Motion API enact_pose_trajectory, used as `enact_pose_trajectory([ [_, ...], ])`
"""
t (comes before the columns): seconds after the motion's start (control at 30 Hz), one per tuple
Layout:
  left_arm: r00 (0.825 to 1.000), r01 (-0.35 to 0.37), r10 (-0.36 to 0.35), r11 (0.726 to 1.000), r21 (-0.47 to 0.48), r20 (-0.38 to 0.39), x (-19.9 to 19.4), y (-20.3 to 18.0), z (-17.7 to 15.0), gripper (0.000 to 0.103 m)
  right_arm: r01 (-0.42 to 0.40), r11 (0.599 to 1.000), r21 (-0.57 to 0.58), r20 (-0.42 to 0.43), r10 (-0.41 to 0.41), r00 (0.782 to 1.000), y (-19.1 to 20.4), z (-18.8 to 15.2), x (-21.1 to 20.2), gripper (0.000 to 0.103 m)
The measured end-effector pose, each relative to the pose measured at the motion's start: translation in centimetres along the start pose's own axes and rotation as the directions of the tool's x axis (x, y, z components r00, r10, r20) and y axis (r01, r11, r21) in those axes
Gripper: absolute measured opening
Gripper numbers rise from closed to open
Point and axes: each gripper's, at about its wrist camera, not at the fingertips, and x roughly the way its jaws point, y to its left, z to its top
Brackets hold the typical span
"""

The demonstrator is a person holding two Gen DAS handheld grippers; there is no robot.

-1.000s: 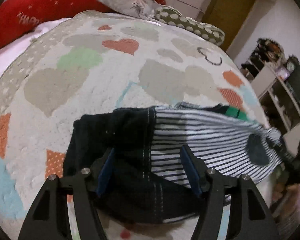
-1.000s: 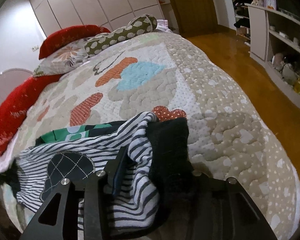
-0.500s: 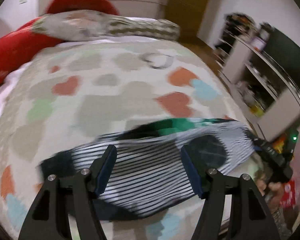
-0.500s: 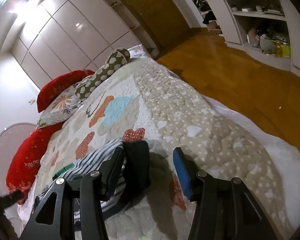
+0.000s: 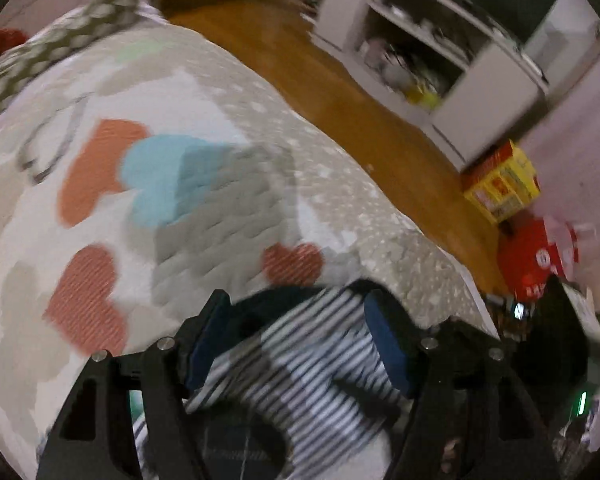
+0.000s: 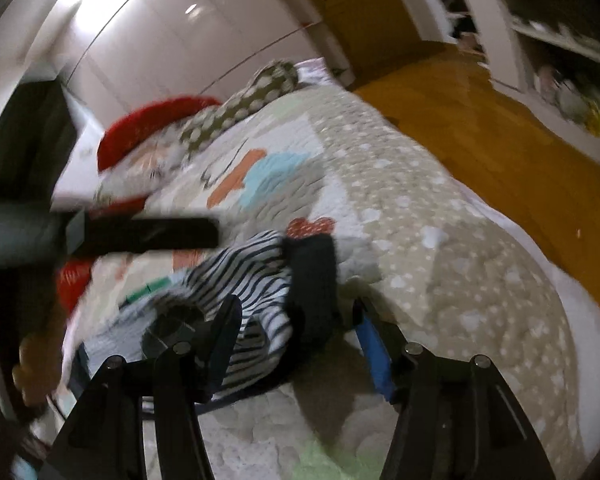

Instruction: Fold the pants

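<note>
The black-and-white striped pants (image 6: 256,280) with a dark waistband (image 6: 312,276) lie folded on the heart-patterned quilt (image 6: 440,248). In the left wrist view the pants (image 5: 312,344) lie just below my open left gripper (image 5: 296,344), which holds nothing. My right gripper (image 6: 296,336) is open and empty, hovering over the pants' dark band. The left gripper also shows in the right wrist view (image 6: 140,236) as a dark bar above the pants. Both views are motion blurred.
Red and spotted pillows (image 6: 228,116) lie at the bed's head. A wooden floor (image 6: 500,128) runs along the bed's right side, with white shelves (image 5: 440,52) and a yellow box (image 5: 500,188) beyond it.
The right gripper opened and let go of the pants, then pulled back. The left gripper lifted off the pants and swung right, toward the bed's edge and the shelves.
</note>
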Motion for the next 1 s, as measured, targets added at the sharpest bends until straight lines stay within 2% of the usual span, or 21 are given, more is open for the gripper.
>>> enact_pose_trajectory([
  [0.07,0.999,0.008,-0.008,1.000,0.014,-0.033,1.7,-0.3,0.8,0.069,0.001,0.999,-0.053,-0.028,-0.002,1.000,0.7,0.0,0.9,0.062],
  [0.17,0.994,0.039,-0.037,0.999,0.017,-0.105,4.1,-0.5,1.2,0.069,-0.006,0.997,-0.072,-0.051,0.002,0.999,1.0,0.0,1.7,0.062],
  [0.23,0.994,0.033,-0.029,0.999,0.031,-0.104,4.5,-0.7,1.1,0.069,-0.019,0.998,-0.066,-0.061,0.015,0.998,0.9,0.1,2.1,0.062],
  [0.27,0.995,0.032,-0.028,0.998,0.045,-0.092,4.3,-0.9,1.1,0.051,-0.029,0.998,-0.057,-0.065,0.026,0.998,0.7,0.3,2.3,0.054],
  [0.3,0.997,0.026,-0.022,0.999,0.043,-0.078,3.8,-0.9,1.1,0.026,-0.038,0.998,-0.045,-0.067,0.035,0.997,0.6,0.4,2.4,0.044],
  [0.33,0.998,0.015,-0.013,0.999,0.035,-0.068,3.4,-0.5,1.2,0.025,-0.057,0.998,-0.020,-0.075,0.056,0.996,0.2,0.6,2.6,0.028],
  [0.4,0.999,0.046,-0.046,0.999,0.016,-0.015,1.8,-0.1,0.9,0.022,-0.108,0.994,0.034,-0.071,0.110,0.991,-0.5,0.7,2.5,0.023],
  [0.47,0.997,0.070,-0.070,0.997,-0.014,0.037,0.0,0.5,0.2,0.022,-0.139,0.989,0.045,-0.050,0.141,0.989,-0.2,0.9,1.9,0.021],
  [0.57,0.988,0.094,-0.087,0.994,-0.052,0.125,-3.2,1.9,-1.6,0.022,-0.155,0.988,-0.006,-0.029,0.155,0.988,1.7,1.1,0.9,0.021],
  [0.73,0.962,0.120,-0.072,0.978,-0.170,0.264,-7.7,5.6,-6.3,0.025,-0.197,0.969,-0.147,-0.046,0.192,0.980,7.1,0.8,0.1,0.023],
  [0.8,0.949,0.141,-0.058,0.958,-0.252,0.310,-8.9,7.9,-9.3,0.037,-0.204,0.955,-0.215,-0.064,0.195,0.979,9.6,0.3,0.3,0.025],
  [0.83,0.946,0.147,-0.054,0.950,-0.277,0.319,-9.0,8.4,-10.0,0.041,-0.208,0.948,-0.241,-0.074,0.196,0.978,10.6,-0.1,0.6,0.030],
  [0.87,0.941,0.161,-0.048,0.934,-0.318,0.336,-9.6,9.5,-11.4,0.048,-0.216,0.937,-0.274,-0.092,0.198,0.976,12.0,-0.7,1.0,0.041],
  [0.9,0.932,0.183,-0.039,0.909,-0.375,0.361,-10.4,10.9,-13.5,0.050,-0.224,0.931,-0.289,-0.105,0.202,0.974,12.6,-0.9,1.4,0.048],
  [0.93,0.927,0.194,-0.034,0.895,-0.401,0.374,-10.5,11.4,-14.3,0.051,-0.238,0.921,-0.309,-0.130,0.208,0.970,13.7,-1.5,2.0,0.056],
  [1.0,0.908,0.213,0.008,0.853,-0.477,0.418,-12.3,13.1,-18.1,0.056,-0.265,0.903,-0.338,-0.181,0.214,0.960,15.5,-2.9,2.9,0.056],
])
